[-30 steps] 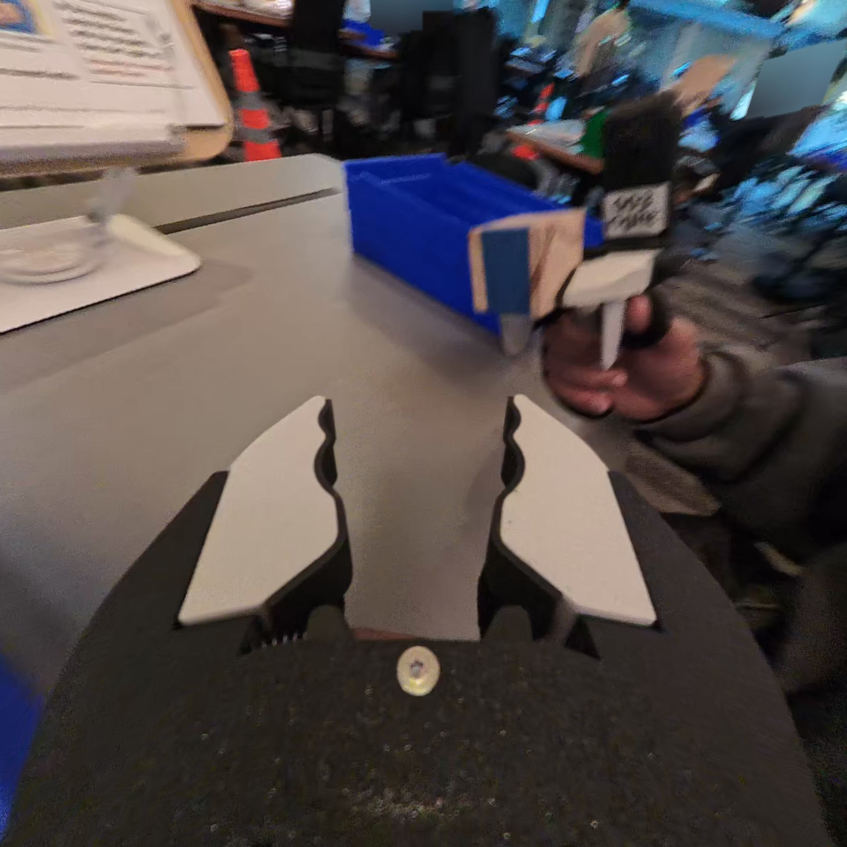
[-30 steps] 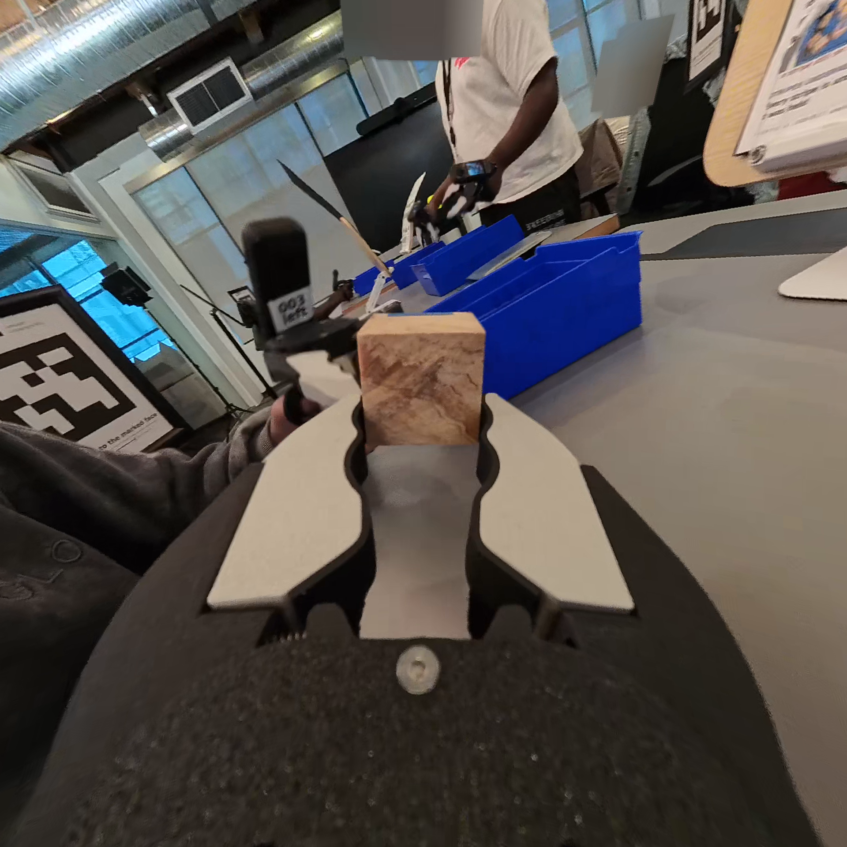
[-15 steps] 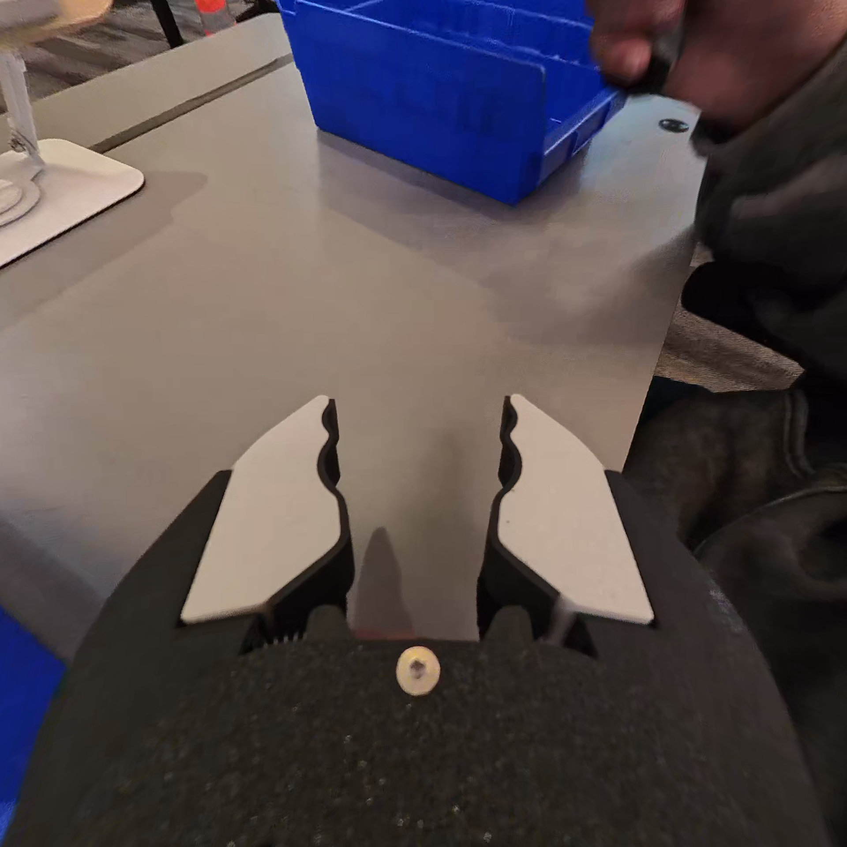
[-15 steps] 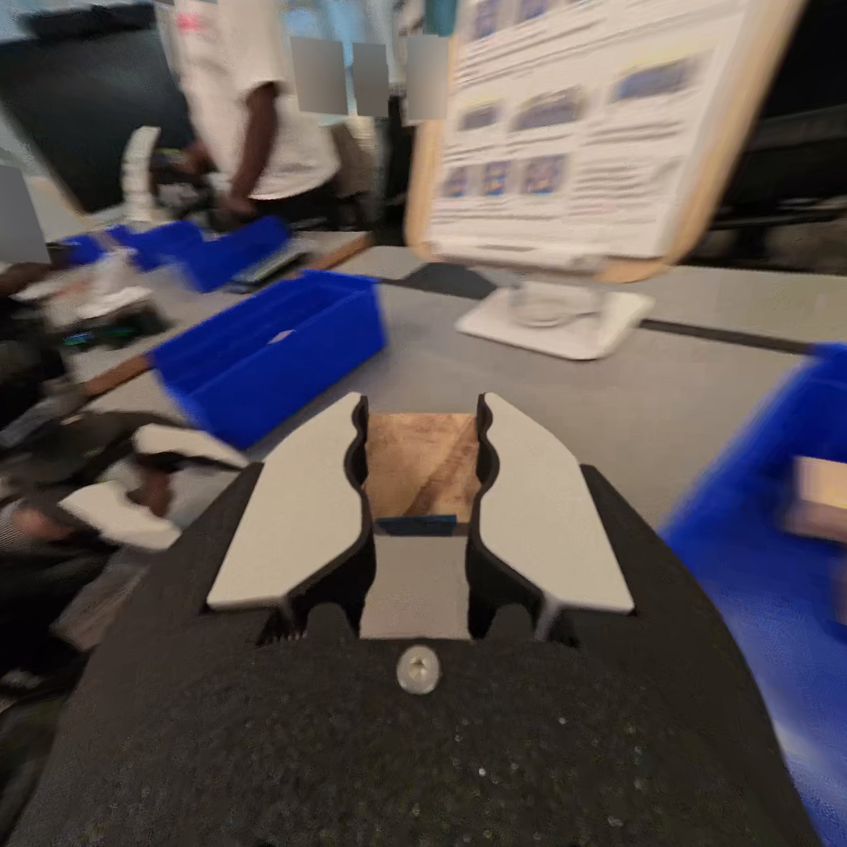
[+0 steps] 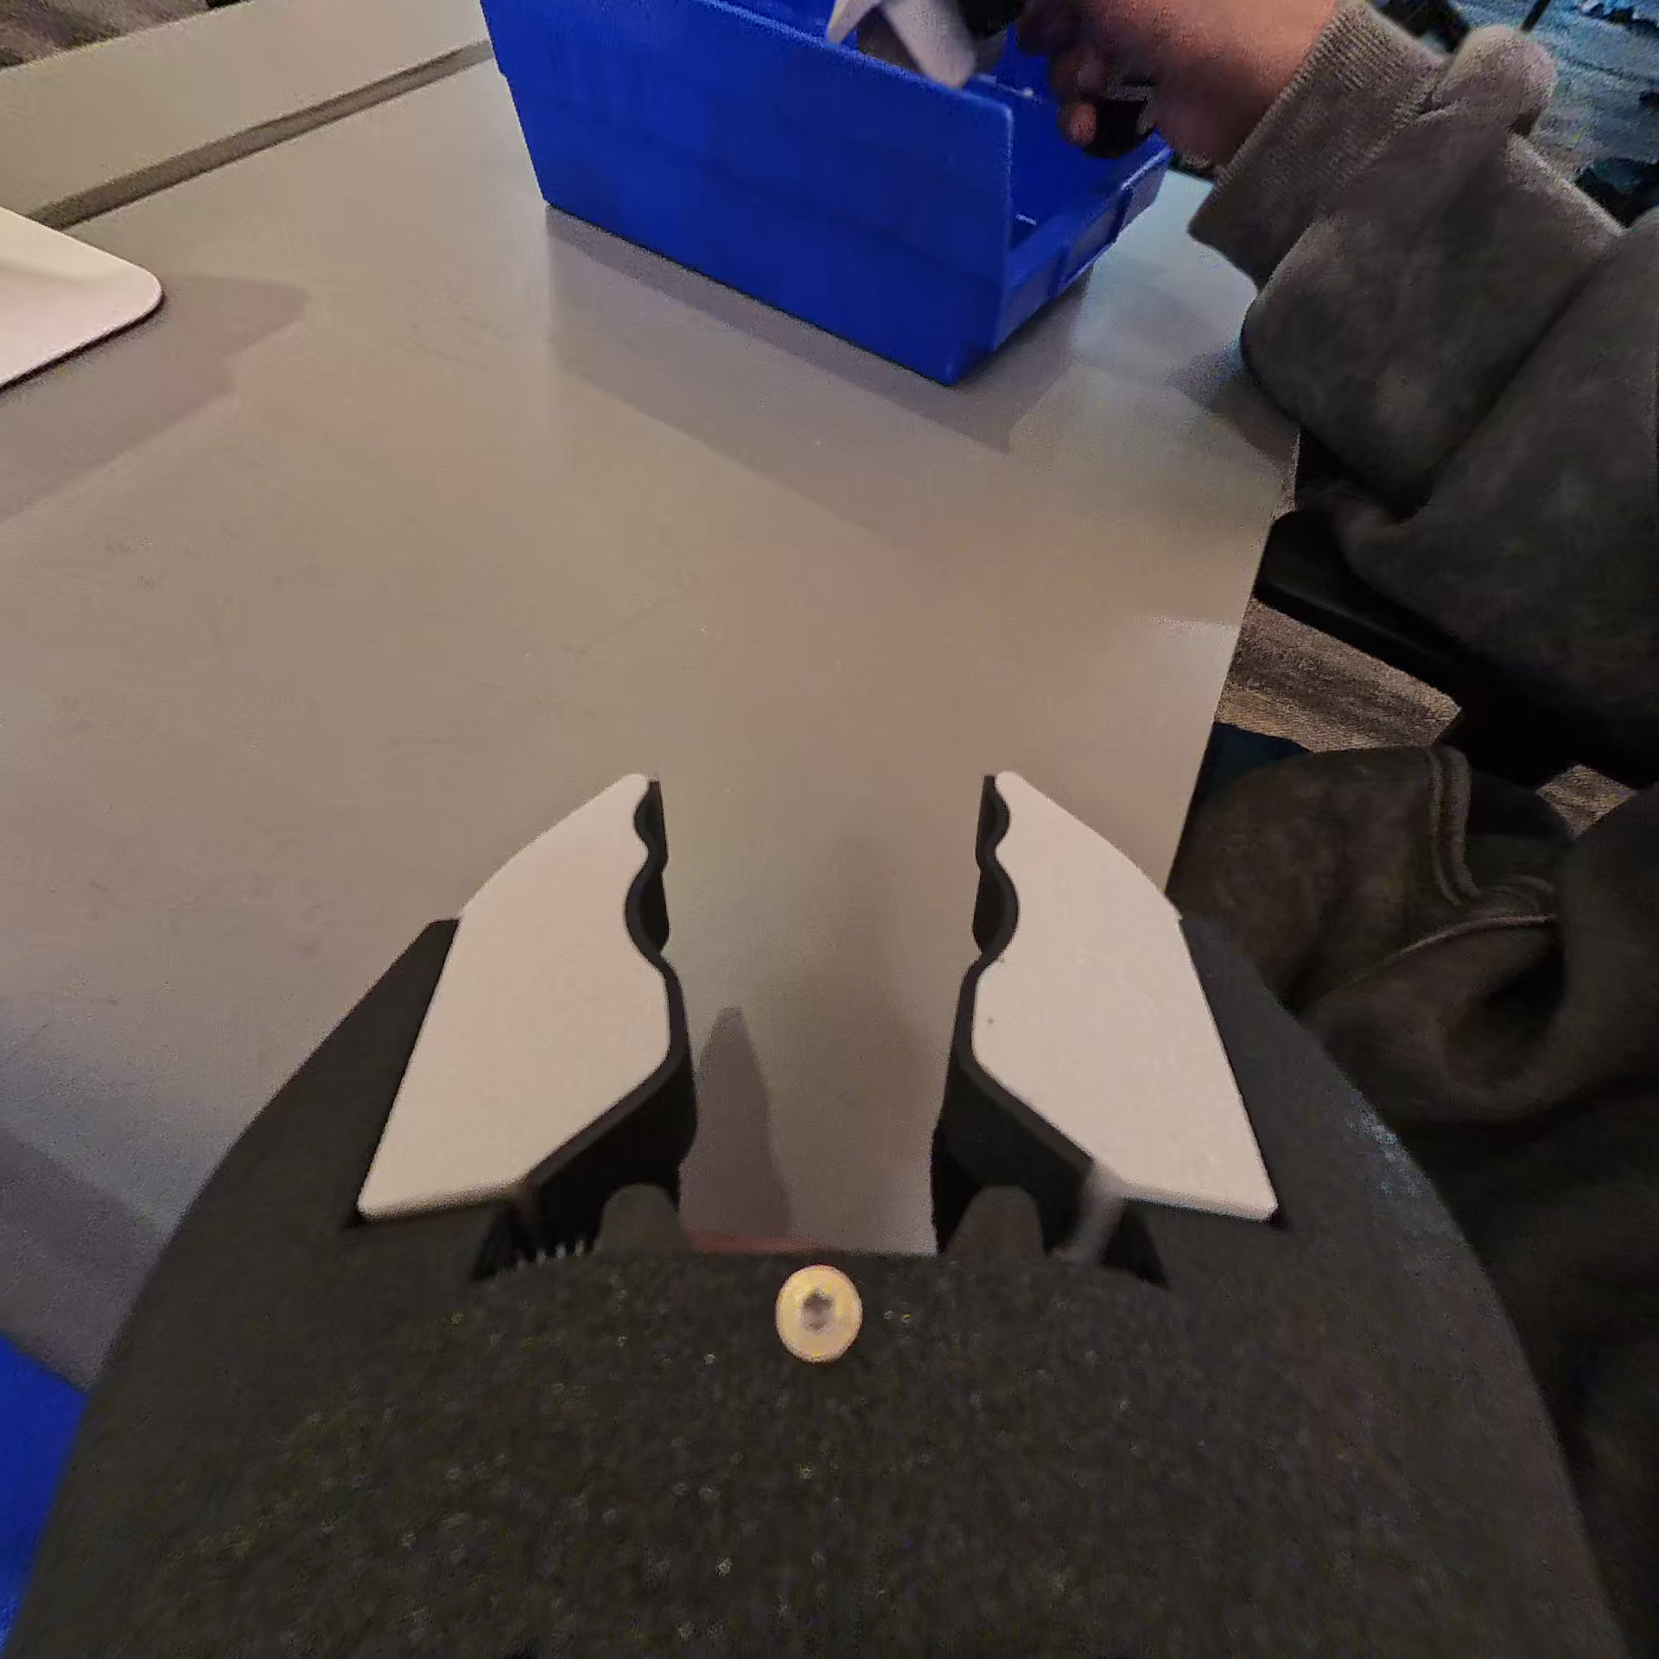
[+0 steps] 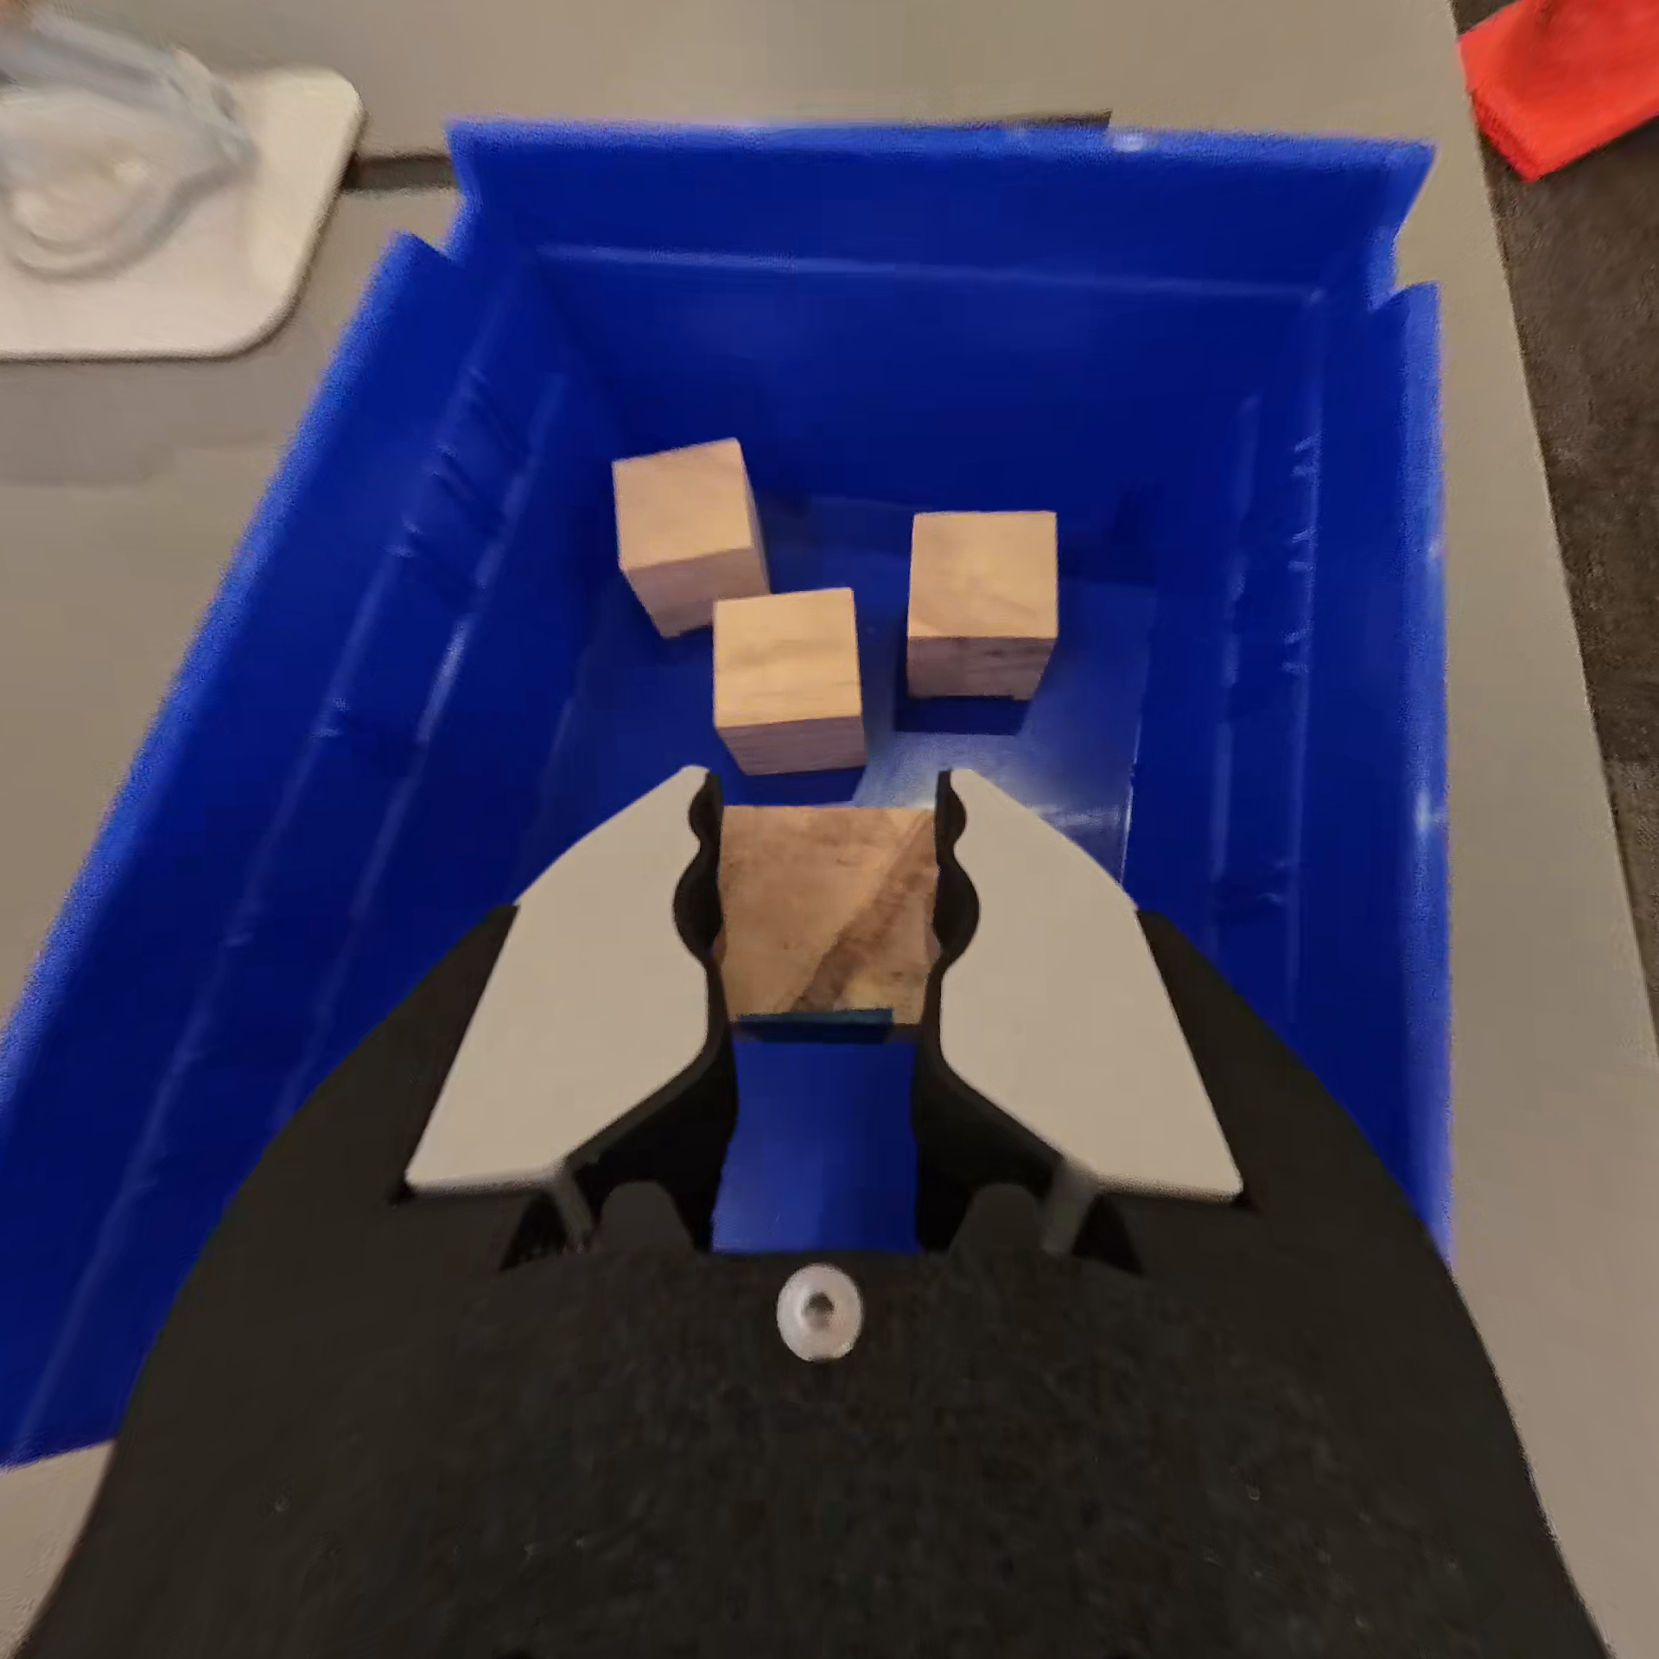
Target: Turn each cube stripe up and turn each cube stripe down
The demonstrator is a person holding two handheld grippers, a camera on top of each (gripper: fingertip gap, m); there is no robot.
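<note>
My right gripper (image 6: 821, 785) is shut on a wooden cube (image 6: 826, 911) and holds it over the near part of a blue bin (image 6: 296, 682). A blue stripe edge shows on the cube's near lower side. Three more wooden cubes stand in the bin with plain faces up: one at the back left (image 6: 687, 530), one in the middle (image 6: 788, 673), one at the right (image 6: 980, 610). My left gripper (image 5: 819, 781) is open and empty over the grey table (image 5: 449, 583). In the left wrist view the right gripper's white finger (image 5: 916, 31) reaches into the bin (image 5: 763, 153).
A white stand base (image 6: 171, 224) sits left of the bin; it also shows in the left wrist view (image 5: 54, 296). A red object (image 6: 1562, 81) lies on the floor at the far right. A person's hand (image 5: 1158, 72) and grey sleeve (image 5: 1436, 314) are beside the table's right edge (image 5: 1230, 673).
My right gripper has swung with the cube from beside the bin to above its inside, tilting downward. My left gripper stays open and has tipped down toward the table.
</note>
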